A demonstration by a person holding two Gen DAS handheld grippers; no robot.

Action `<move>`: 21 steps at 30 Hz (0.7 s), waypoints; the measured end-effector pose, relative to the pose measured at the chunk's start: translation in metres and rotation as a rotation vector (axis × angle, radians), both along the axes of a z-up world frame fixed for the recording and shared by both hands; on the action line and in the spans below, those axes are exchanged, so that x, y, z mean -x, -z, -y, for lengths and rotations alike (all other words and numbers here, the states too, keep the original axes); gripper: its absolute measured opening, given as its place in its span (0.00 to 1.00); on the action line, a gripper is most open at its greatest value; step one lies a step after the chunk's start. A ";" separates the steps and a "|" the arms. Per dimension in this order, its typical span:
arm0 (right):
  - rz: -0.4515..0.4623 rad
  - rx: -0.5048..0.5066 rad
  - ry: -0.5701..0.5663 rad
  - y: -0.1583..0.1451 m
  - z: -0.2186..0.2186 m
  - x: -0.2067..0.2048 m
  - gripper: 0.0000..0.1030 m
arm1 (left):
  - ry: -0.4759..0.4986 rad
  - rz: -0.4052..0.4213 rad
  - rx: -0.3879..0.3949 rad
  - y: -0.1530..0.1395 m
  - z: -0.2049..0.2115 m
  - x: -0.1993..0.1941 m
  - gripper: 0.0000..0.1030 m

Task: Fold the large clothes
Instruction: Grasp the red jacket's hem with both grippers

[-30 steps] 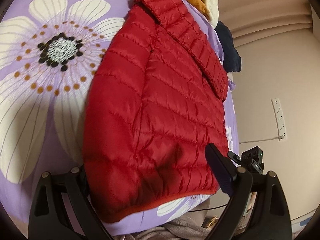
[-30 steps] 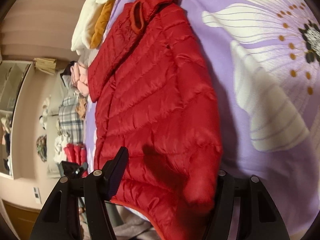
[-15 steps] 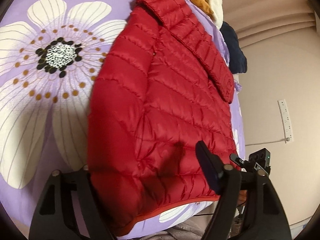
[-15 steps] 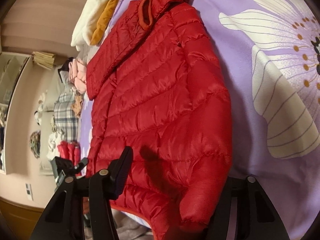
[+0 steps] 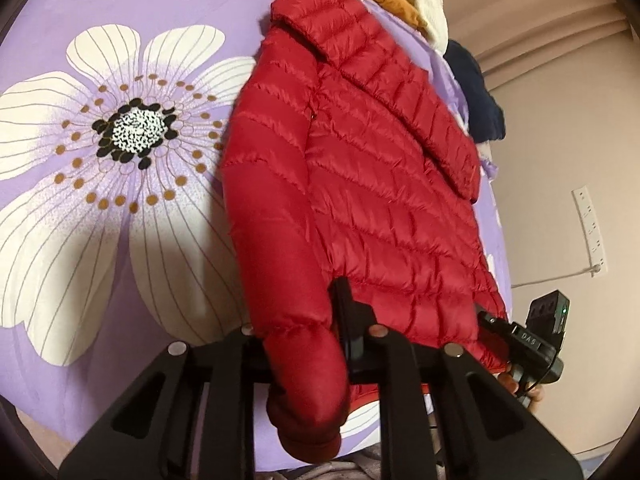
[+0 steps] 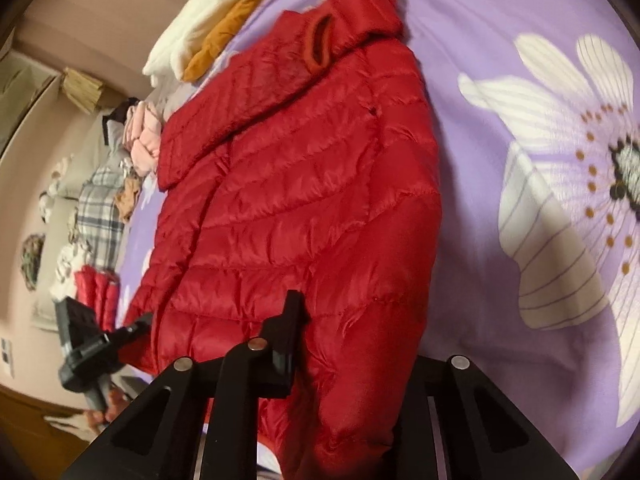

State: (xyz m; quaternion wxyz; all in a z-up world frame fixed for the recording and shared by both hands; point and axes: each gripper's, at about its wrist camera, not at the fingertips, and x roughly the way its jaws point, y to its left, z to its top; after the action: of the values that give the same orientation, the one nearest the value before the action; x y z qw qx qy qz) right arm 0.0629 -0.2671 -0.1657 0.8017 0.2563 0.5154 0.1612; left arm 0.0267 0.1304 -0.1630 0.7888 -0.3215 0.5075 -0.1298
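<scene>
- While the red quilted down jacket (image 5: 380, 184) lies flat on the purple flower-print bedspread (image 5: 72, 248), both tools have closed in at its hem end, beside the big white flower (image 5: 132, 136) printed on the cloth.
- Left gripper (image 5: 304, 344): clenched on the sleeve cuff (image 5: 308, 404), the padded sleeve bulging between its fingers.
- Right gripper (image 6: 352, 356): its fingers straddle the lower part of the jacket nearest the flower; one finger (image 6: 286, 332) presses on top, the other is hidden under fabric. Judged to be gripping, but not certain.
- Step in hand, by judgement: taking hold of the sleeve and side panel for the first lengthwise fold.
- Next move calls for lifting that flower-side edge and carrying it across the body, away from the flower, keeping the slippery padding from sliding out.
- Orientation: the hood (image 6: 360, 8) points away from both tools, toward the cream and mustard garments (image 6: 212, 32); the hem is nearest. Long axis runs hem to hood, alongside the flower.
</scene>
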 end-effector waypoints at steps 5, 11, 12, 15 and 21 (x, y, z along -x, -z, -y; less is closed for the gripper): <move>0.057 -0.015 0.028 -0.012 0.004 0.002 0.18 | -0.002 0.049 0.000 -0.016 0.001 0.004 0.15; 0.143 -0.038 0.033 -0.031 0.001 0.008 0.16 | 0.022 0.132 0.007 -0.040 0.006 0.007 0.14; 0.158 -0.043 0.035 -0.035 0.000 0.009 0.15 | 0.025 0.142 0.012 -0.043 0.006 0.007 0.14; 0.196 -0.056 0.027 -0.045 -0.003 0.010 0.15 | 0.030 0.167 0.031 -0.049 0.006 0.009 0.13; 0.240 -0.073 -0.003 -0.058 -0.008 0.011 0.15 | 0.050 0.214 0.040 -0.064 0.008 0.013 0.13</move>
State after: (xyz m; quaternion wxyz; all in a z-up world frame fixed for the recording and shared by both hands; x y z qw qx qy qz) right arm 0.0518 -0.2596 -0.1078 0.8474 0.2633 0.4101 0.2105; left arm 0.0137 0.1226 -0.0994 0.8284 -0.3086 0.4256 -0.1931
